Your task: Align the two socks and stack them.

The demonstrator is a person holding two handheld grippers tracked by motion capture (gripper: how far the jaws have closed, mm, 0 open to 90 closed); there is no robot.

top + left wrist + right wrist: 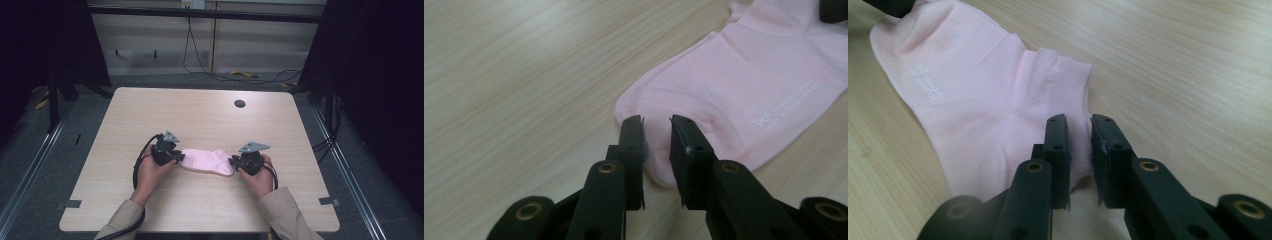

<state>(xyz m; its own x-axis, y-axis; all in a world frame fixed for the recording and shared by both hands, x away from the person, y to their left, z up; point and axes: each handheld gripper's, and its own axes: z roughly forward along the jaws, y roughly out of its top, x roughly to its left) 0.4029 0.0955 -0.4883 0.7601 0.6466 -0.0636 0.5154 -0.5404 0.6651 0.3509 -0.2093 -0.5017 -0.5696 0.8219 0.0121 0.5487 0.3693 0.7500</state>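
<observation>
- The left gripper's [656, 125] jaws were held slightly parted over the toe of the pink sock [207, 161], nothing gripped.
- The right gripper's [1079, 122] jaws were likewise parted, released, at the heel end.
- The sock was laid flat on the table [200, 115], between both hands, with forearms angled inward.

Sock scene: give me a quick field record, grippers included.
item: pink sock, flat on table, white print on its side
left gripper: at the toe end, jaws slightly apart, sock edge in the gap, no visible pinch
right gripper: at the cuff and heel end, jaws slightly apart over the sock edge, no visible pinch
sock lifted: no
other: dark round hole in table, far right
</observation>
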